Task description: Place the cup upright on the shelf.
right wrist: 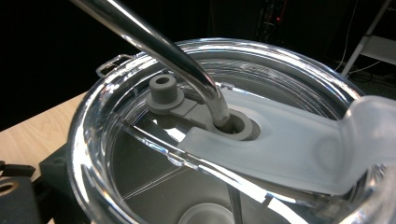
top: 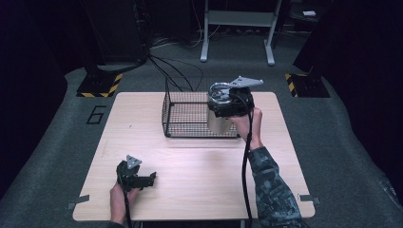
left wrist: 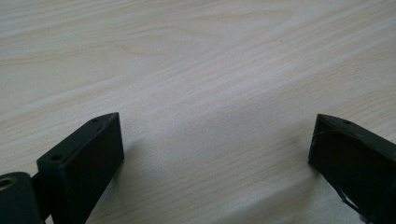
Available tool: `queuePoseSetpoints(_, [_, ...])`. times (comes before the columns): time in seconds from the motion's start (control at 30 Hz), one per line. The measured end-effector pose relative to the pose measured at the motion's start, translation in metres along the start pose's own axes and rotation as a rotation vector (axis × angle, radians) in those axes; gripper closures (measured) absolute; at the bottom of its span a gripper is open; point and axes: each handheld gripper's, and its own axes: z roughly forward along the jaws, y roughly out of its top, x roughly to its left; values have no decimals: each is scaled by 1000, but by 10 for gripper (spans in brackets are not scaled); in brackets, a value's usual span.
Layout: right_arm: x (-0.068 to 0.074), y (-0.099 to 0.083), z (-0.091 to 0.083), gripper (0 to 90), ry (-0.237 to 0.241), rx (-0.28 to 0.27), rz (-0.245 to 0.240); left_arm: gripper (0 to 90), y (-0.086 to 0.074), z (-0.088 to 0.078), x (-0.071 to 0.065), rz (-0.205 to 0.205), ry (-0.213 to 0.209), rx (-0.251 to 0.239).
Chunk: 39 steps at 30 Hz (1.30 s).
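Tumbler (top: 219,114) with clear lid (right wrist: 205,140) and metal straw (right wrist: 154,42) held clamped in right gripper (top: 223,105), apparently above wire basket (top: 185,116), likely for lowering inside. Left gripper (top: 151,177) parked open, jaws empty over table (left wrist: 196,70).

Room: dim, dark at the edges of the high view.
Table (top: 190,180): brightly lit from above, a pale glare patch near its middle.
Shadows: soft, beside the jaws in the left gripper view.
Lid (right wrist: 261,140): strong reflections on clear plastic.
Straw (right wrist: 154,42): near end blurred.
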Motion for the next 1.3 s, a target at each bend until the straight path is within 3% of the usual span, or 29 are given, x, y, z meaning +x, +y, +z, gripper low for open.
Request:
queuePoseSetpoints(0.83, [-12,32,43,38,-21,-13,7,32,0,-1,0,1,-4,8])
queuePoseSetpoints(1.17, [-16,37,64,38,-41,-9,3,32,0,-1,0,2,-4,8])
queuePoseSetpoints(1.27, [-17,37,70,37,-50,0,21,32,0,-1,0,2,-4,7])
queuePoseSetpoints(1.3, [-18,37,72,37,-52,-4,5,32,0,-1,0,2,-4,8])
